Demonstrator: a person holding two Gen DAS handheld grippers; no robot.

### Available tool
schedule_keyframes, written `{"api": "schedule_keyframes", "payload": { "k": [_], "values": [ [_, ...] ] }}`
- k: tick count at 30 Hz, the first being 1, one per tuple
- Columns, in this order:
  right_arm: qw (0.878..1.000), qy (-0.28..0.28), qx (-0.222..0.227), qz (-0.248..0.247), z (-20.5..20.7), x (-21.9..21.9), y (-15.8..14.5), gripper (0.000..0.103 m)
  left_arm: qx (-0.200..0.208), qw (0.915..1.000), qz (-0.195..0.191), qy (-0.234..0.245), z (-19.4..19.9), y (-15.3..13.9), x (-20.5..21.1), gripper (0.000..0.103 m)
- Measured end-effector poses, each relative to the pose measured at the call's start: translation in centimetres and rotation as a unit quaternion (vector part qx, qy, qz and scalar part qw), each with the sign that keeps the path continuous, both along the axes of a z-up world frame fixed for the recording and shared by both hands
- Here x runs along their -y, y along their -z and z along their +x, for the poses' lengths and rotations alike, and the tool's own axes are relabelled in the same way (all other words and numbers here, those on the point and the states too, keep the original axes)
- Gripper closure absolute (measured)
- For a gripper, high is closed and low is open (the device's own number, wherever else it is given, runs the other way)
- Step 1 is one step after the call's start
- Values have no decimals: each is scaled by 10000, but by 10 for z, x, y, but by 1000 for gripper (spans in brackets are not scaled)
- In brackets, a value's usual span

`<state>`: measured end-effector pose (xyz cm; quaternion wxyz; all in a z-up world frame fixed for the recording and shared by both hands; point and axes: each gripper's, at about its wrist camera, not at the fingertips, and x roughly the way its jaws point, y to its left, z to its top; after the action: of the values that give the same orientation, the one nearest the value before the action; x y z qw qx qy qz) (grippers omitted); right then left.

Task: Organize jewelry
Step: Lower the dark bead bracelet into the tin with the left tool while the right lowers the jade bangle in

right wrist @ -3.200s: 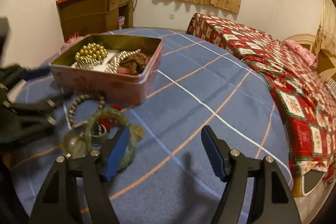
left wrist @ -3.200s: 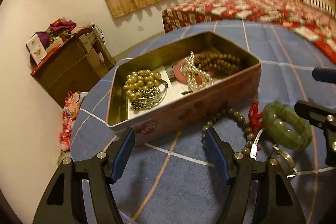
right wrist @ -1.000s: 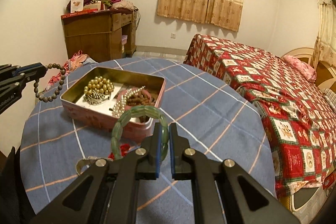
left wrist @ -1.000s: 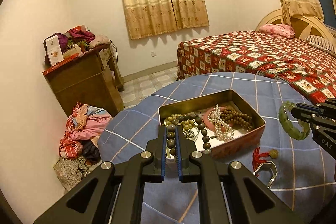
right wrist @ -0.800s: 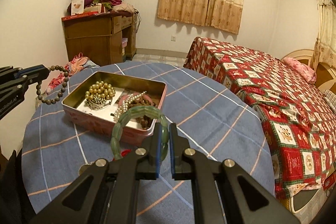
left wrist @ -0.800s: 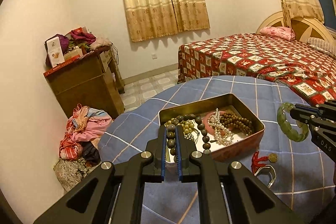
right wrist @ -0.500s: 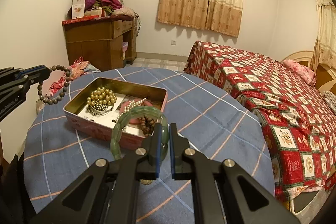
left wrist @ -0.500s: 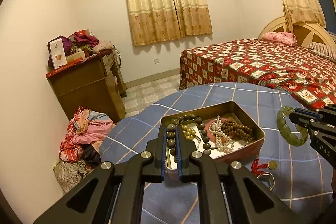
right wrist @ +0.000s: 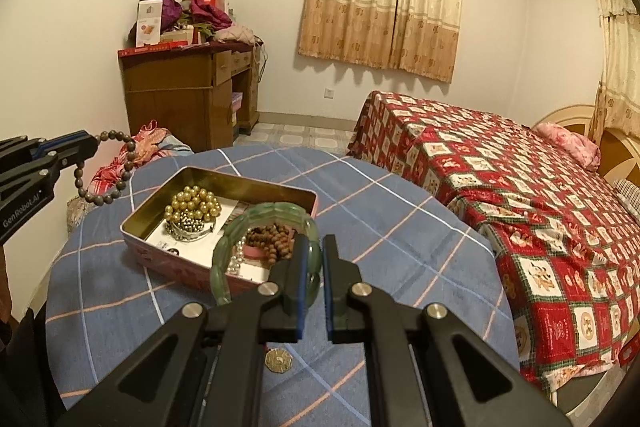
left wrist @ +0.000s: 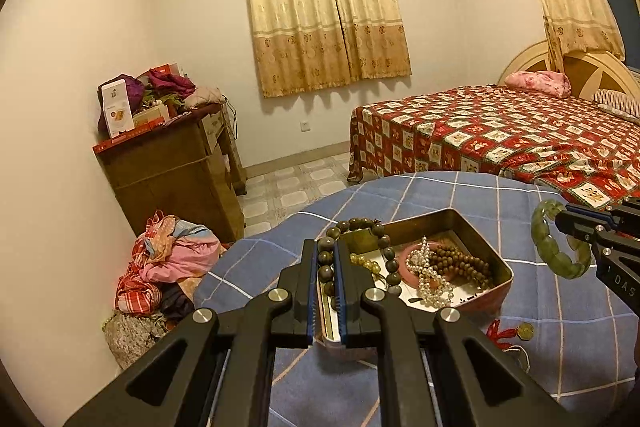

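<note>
my left claw [left wrist: 327, 273] is clamped on the dark bead bracelet [left wrist: 362, 227], my right claw [right wrist: 311, 281] on the green bangle [right wrist: 256, 223], both lifted above the tin [right wrist: 160, 247] mid-tabletop [right wrist: 400, 227], presumably ready to drop inside.

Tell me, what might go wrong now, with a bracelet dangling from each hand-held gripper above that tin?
1. The left hand-held gripper pinches the bead bracelet by only a few beads; it could slip and fall outside the tin.
2. The right hand-held gripper grips the green bangle at one edge; it may swing and strike the rim.
3. The tin is crowded, so strands may tangle.
</note>
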<state>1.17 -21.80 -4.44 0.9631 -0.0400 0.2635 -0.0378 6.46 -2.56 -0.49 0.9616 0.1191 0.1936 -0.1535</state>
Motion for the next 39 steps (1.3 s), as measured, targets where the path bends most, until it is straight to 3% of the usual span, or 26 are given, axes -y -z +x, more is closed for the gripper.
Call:
{"api": "schedule_keyframes", "payload": {
  "k": [15, 39],
  "values": [
    [9997, -88, 192, -112, 9, -10, -9, 95, 200, 9998, 21, -70, 13, -4, 3, 96],
    [9988, -221, -104, -420, 61, -26, -1, 95, -180, 9992, 346, 6, 68, 20, 24, 96]
  ]
}}
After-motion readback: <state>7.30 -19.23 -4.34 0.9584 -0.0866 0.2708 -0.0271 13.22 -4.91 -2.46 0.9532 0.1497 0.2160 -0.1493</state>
